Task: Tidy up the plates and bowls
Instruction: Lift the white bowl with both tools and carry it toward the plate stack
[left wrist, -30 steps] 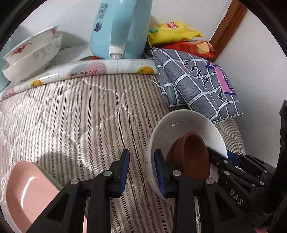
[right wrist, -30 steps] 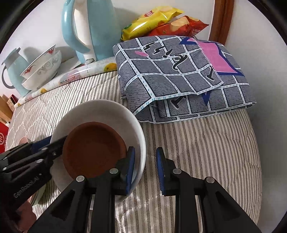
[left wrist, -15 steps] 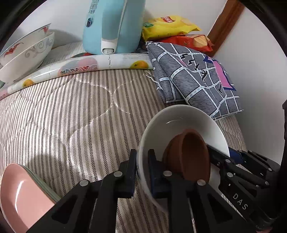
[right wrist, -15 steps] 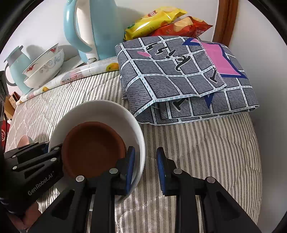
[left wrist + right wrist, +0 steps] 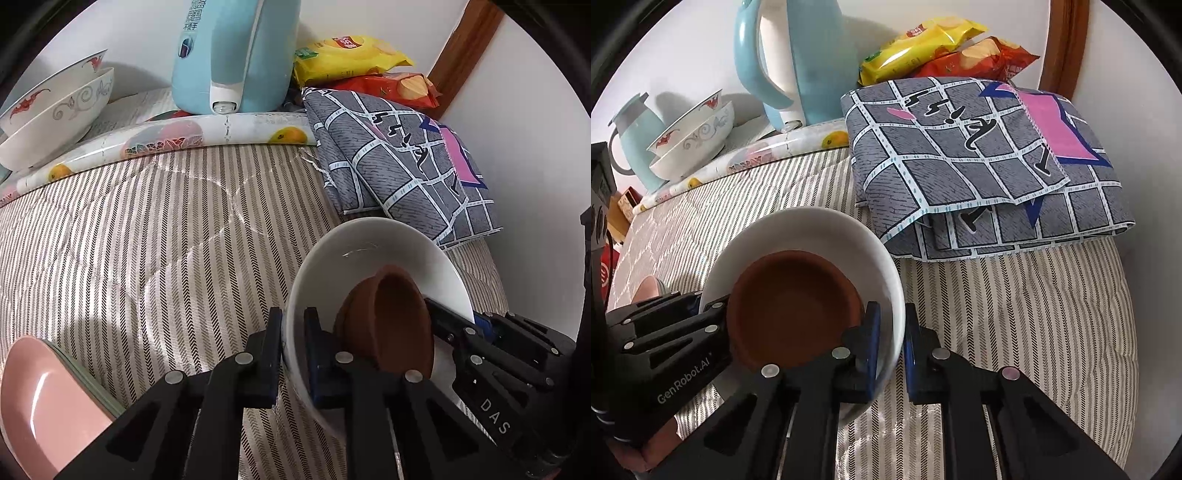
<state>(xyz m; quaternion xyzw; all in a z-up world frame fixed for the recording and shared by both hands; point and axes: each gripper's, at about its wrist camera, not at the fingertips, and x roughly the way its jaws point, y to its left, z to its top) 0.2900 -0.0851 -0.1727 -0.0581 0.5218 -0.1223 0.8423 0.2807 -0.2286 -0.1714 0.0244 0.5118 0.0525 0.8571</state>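
A white bowl [image 5: 369, 251] [image 5: 798, 229] sits on the striped quilt with a smaller brown bowl [image 5: 399, 317] [image 5: 798, 295] lying tilted inside it. My left gripper [image 5: 292, 332] is shut on the white bowl's left rim, one finger inside and one outside. My right gripper [image 5: 891, 332] straddles the opposite rim; its jaws are closing, and the pads press on the bowl's wall between them. Each gripper's black body shows across the bowl in the other wrist view.
A pink plate [image 5: 44, 406] on a green one lies at the near left. Two patterned bowls [image 5: 55, 110] are stacked at the back left beside a blue kettle [image 5: 229, 55]. A folded grey cloth [image 5: 979, 166] and snack packets [image 5: 942, 44] lie by the wall.
My left jaws closed from a wide gap onto the white bowl's rim. My right jaws narrowed onto the other rim. Neither bowl has shifted.
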